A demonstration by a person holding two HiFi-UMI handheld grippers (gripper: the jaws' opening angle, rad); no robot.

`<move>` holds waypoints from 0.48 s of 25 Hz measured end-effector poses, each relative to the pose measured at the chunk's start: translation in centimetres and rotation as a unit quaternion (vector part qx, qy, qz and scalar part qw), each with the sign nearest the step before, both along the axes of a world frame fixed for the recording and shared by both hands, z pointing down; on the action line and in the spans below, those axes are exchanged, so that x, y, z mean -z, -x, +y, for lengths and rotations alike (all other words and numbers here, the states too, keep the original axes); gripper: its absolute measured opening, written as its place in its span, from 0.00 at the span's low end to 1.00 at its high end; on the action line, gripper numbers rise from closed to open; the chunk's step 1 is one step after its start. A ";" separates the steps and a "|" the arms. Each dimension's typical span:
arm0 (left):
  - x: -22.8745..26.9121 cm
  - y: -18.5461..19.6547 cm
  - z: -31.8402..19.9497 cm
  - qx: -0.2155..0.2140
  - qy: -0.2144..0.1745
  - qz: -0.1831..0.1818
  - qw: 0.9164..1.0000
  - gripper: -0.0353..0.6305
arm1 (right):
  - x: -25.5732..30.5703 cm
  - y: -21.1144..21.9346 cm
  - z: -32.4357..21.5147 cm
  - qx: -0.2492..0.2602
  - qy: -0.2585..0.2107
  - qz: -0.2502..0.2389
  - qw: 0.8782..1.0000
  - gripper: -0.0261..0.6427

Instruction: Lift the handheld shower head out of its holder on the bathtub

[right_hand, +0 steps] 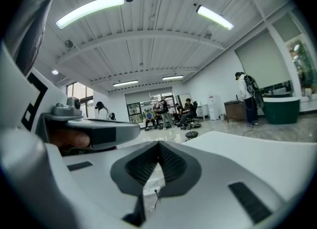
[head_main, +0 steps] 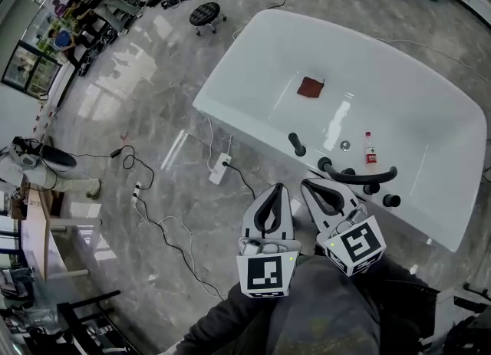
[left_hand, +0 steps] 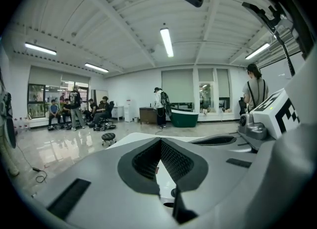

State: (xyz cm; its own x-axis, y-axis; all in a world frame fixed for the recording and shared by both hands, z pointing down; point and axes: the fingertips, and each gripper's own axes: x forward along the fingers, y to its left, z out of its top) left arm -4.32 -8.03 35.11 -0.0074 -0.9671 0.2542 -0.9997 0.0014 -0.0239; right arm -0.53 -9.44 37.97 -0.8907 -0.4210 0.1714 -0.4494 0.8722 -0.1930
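We stood at the near rim of the bathtub (head_main: 253, 123) with the job not yet begun. The handheld shower head (head_main: 360, 178), a dark curved bar, lay in its holder on that rim, between a black lever (head_main: 296, 144) and a round knob (head_main: 391, 200). It was untouched.

The left gripper (head_main: 278, 187) and the right gripper (head_main: 307, 183) pointed at the tub side by side. The right was nearer the shower head, just short of its left end, and neither touched anything. In the left gripper view its fingers (left_hand: 143, 161) met at the tips, with nothing between them. The right gripper's fingers (right_hand: 143, 166) were likewise pressed together and empty.

To do this step well, we judged that the right gripper should take the grasp, being the closer one. Its fingers would have to spread wide before going in, since closed tips could only push the bar. We would bring them down across the slim middle of the bar, clear of the lever and knob. Then we would close firmly and lift straight up, so the head came out of its holder without catching.
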 end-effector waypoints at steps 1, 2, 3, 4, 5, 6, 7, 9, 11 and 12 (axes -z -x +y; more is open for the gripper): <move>-0.4 0.4 -0.7 -0.005 0.001 0.001 1.000 0.06 | -0.3 0.4 -0.7 -0.005 0.001 0.002 1.000 0.04; -0.7 0.8 -1.5 -0.011 0.002 0.002 1.000 0.06 | -0.5 0.8 -1.4 -0.011 0.001 0.004 1.000 0.04; -0.9 1.1 -2.2 -0.017 0.003 0.003 1.000 0.06 | -0.7 1.0 -2.1 -0.017 0.003 0.007 1.000 0.04; -1.0 1.5 -2.9 -0.023 0.005 0.004 1.000 0.06 | -0.9 1.3 -2.6 -0.022 0.005 0.010 1.000 0.04; -1.0 1.8 -3.7 -0.028 0.005 0.005 1.000 0.06 | -1.1 1.6 -3.1 -0.026 0.009 0.013 1.000 0.04; -1.1 2.2 -4.3 -0.033 0.005 0.005 0.999 0.06 | -1.3 1.9 -3.5 -0.029 0.012 0.017 0.999 0.04; -1.1 2.6 -4.9 -0.039 0.006 0.005 0.999 0.06 | -1.5 2.3 -3.9 -0.033 0.015 0.020 0.999 0.04; -1.3 3.4 -5.8 -0.048 0.010 0.008 0.999 0.06 | -1.8 3.2 -4.8 -0.039 0.021 0.026 0.999 0.04; -1.8 4.2 -6.6 -0.055 0.018 0.016 0.998 0.06 | -2.1 4.1 -5.5 -0.044 0.026 0.032 0.998 0.04; -2.2 4.7 -6.9 -0.057 0.023 0.020 0.998 0.06 | -2.3 4.5 -5.8 -0.046 0.028 0.034 0.998 0.04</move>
State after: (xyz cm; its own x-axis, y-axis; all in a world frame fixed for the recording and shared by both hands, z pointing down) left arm -8.98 -14.98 37.29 0.1129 -0.9484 0.2963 -0.9935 -0.1125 0.0186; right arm -5.03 -15.21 40.26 -0.8337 -0.4892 0.2564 -0.5416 0.8150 -0.2061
